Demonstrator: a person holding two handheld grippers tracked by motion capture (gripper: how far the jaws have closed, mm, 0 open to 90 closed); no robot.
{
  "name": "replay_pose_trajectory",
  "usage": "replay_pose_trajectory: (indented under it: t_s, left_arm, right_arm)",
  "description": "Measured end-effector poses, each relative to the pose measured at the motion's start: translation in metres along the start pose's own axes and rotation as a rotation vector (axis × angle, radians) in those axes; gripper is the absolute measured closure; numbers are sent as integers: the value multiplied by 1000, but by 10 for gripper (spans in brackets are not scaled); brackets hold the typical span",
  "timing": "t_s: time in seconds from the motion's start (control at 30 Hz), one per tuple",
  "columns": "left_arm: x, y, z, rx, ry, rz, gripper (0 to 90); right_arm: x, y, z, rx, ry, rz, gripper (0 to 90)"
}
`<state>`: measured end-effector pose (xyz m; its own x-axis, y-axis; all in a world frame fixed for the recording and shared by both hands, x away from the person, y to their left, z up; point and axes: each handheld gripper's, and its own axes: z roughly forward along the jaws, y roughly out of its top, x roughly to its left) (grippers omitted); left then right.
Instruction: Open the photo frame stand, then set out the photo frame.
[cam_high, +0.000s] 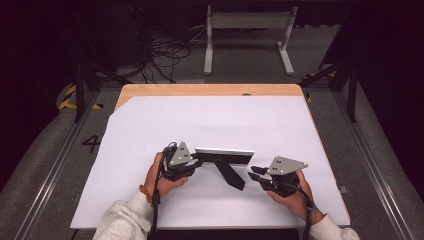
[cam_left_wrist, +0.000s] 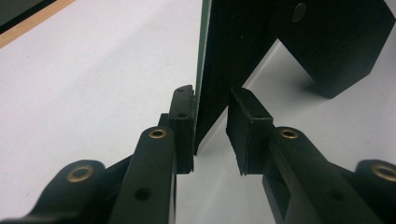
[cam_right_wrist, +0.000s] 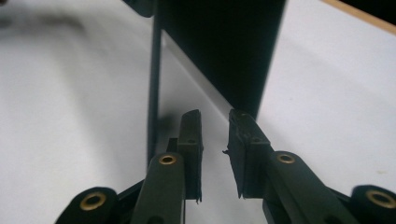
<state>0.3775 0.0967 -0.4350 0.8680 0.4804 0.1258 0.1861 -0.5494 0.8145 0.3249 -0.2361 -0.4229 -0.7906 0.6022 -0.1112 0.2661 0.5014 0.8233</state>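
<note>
At the near edge of the table (cam_high: 150, 91) the person's two hands come in. The left gripper (cam_high: 199, 162) pinches the left end of the frame (cam_high: 224, 155); in the left gripper view its fingers (cam_left_wrist: 183, 125) sit either side of the panel's edge (cam_left_wrist: 215, 70), one against it, the other with a sliver of gap. The right gripper (cam_high: 256, 172) is slightly spread and holds nothing, its tips just short of the frame's right end. In the right gripper view the back panel (cam_right_wrist: 219, 51) stands ahead of the parted jaws.

The frame stands upright near the middle of the white sheet (cam_high: 210, 120), its prop (cam_high: 229, 173) angled toward the person. It looks already stood up; steadying and letting go seem to remain.

Beyond the frame the sheet lies bare to the far wooden edge, with wide room left and right.
</note>
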Motion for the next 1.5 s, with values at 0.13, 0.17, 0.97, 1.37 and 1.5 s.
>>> replay_pose_trajectory:
  t_s: [0.13,0.17,0.97,1.37,1.5]
  left_arm:
    - [0,-1,-1,0,-1,-2,714]
    - [0,-1,-1,0,-3,-2,713]
    - [1,-2,-9,-10,0,16,781]
    - [0,-2,-10,-9,-4,9,784]
    - [1,-2,-10,-8,-6,19,785]
  right_arm:
    - [-5,2,-1,-25,-33,21,778]
    - [-6,2,-1,-36,-39,23,783]
    - [-14,11,7,-66,-58,43,778]
    - [-13,13,12,-57,-60,33,779]
    - [-12,13,13,-53,-61,35,782]
